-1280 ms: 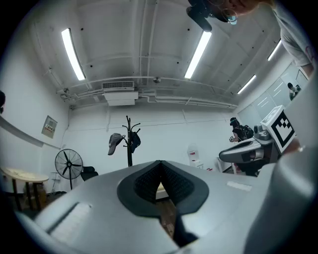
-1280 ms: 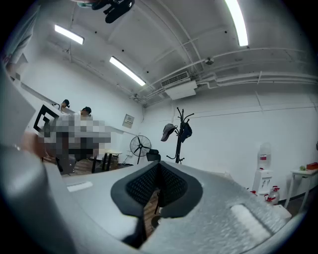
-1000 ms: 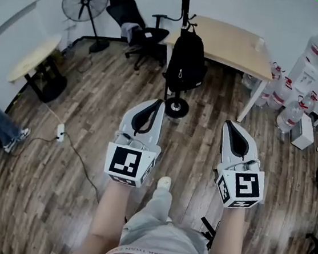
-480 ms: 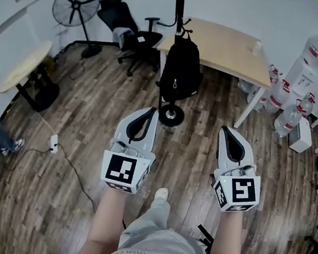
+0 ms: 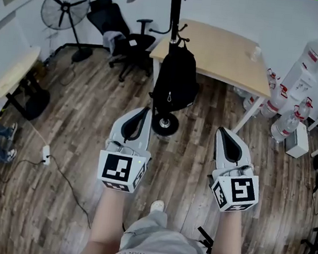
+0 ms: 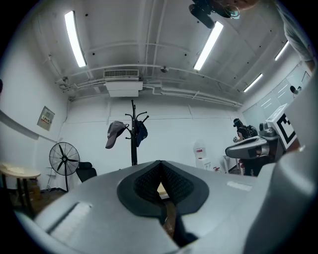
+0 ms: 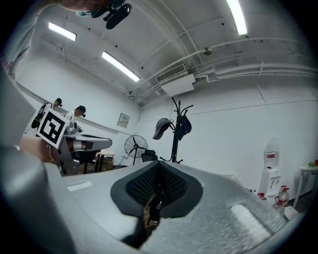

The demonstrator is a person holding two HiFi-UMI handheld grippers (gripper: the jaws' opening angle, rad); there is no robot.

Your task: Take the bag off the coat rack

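A black backpack [image 5: 174, 86] hangs from a low hook of the black coat rack [image 5: 174, 16], whose round base [image 5: 164, 124] stands on the wooden floor. My left gripper [image 5: 145, 110] is shut and empty, its tip just left of the rack's base. My right gripper [image 5: 221, 131] is also shut and empty, about a hand's width right of the base. Both point toward the rack. In the gripper views the coat rack [image 6: 133, 134] [image 7: 176, 130] stands ahead with a grey cap [image 6: 115, 134] [image 7: 161, 128] and a dark garment on its upper hooks.
A light wooden table [image 5: 226, 45] stands right behind the rack. A black office chair [image 5: 120, 41] and a standing fan [image 5: 64, 11] are at the back left. Water bottles and a dispenser [image 5: 293, 91] crowd the right. A cable with a power strip [image 5: 45, 151] lies on the floor at left.
I have stepped closer to the rack: the backpack and rack base have drifted left and nearer to my grippers. Both grippers stay shut and side by side.
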